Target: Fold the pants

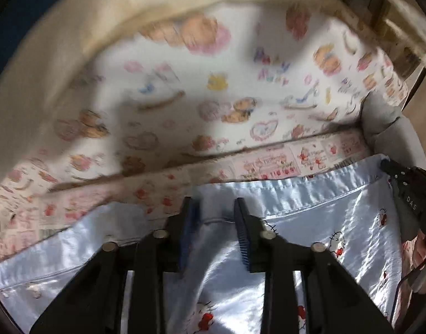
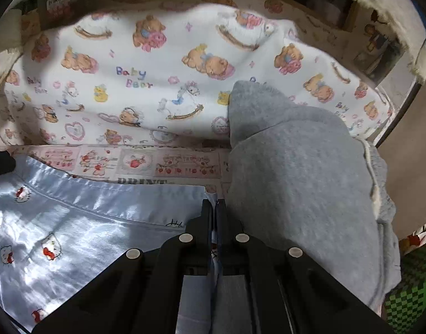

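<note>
The pants point(image 1: 310, 217) are shiny light-blue satin with small cat faces, lying flat on a printed bed cover, hem band towards the far side. My left gripper point(image 1: 215, 206) hovers over the hem band, its blue pads point(image 1: 242, 239) apart with cloth showing in the gap but not pressed. In the right wrist view the pants point(image 2: 87, 217) fill the lower left. My right gripper point(image 2: 214, 204) is shut on their far right corner, a thin sliver of blue cloth between the jaws. That right gripper point(image 1: 407, 192) also shows at the right edge of the left wrist view.
A grey sweatshirt-like garment point(image 2: 296, 181) lies heaped right beside the right gripper. A white bear-print blanket point(image 2: 157, 83) covers the far side, above a pink strawberry-print sheet point(image 2: 157, 164). The left gripper point(image 2: 1, 164) peeks in at the left edge. Furniture stands beyond.
</note>
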A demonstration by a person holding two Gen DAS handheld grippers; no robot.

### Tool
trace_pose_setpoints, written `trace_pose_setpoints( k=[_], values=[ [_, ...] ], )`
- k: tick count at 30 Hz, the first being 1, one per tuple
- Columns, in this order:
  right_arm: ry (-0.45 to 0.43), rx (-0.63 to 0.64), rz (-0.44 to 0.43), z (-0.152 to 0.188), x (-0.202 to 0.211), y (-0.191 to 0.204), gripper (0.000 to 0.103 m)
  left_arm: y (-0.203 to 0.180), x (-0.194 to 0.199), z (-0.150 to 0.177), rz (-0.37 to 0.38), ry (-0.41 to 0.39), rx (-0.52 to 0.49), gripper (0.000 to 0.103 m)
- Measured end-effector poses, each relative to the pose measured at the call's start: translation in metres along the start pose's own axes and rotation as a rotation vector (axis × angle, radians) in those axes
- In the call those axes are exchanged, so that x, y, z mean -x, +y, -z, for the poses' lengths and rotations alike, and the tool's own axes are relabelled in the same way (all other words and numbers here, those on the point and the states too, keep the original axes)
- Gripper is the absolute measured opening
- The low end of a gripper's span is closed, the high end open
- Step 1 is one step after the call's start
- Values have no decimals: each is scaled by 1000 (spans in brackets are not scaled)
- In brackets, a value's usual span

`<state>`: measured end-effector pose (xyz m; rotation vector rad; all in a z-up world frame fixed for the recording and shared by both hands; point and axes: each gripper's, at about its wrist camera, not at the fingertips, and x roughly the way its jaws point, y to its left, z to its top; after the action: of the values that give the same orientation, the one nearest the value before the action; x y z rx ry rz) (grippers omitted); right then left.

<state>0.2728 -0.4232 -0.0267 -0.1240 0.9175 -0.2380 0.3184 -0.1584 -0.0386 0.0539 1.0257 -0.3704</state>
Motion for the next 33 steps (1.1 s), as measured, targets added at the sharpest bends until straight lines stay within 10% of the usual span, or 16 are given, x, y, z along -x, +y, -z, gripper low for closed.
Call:
trace_pose_setpoints(
  k=[10, 12, 14, 16, 18, 20, 22, 29, 33],
  values=[
    [-66, 6, 10, 1, -2, 4, 2, -12, -10, -13, -47, -92, -7, 2],
    [-96, 6, 12, 2, 2, 3, 2, -15, -3, -11, -43, -118, -19, 13],
    [-131, 6, 41, 2, 12, 3, 2, -20, 11, -5, -36, -165, -45, 49],
    [-164, -9, 20, -1, 23, 0, 3, -27, 29, 3, -56, -227, -81, 50],
    [-198, -51, -23, -3, 39, -5, 14, -34, 52, 12, -98, -281, -105, 51],
    [-246, -84, -51, -4, 56, -9, 62, -35, 74, 20, -110, -331, -86, 51],
    [-331, -97, -29, 0, 78, -9, 80, -36, 105, 35, -155, -414, -72, 55],
    [-490, -3, 9, 30, 162, 7, 85, -41, 221, 114, -265, -767, -91, 99],
    [-579, -38, -99, 52, 217, 11, 89, -43, 270, 147, -323, -910, -95, 103]
  ],
)
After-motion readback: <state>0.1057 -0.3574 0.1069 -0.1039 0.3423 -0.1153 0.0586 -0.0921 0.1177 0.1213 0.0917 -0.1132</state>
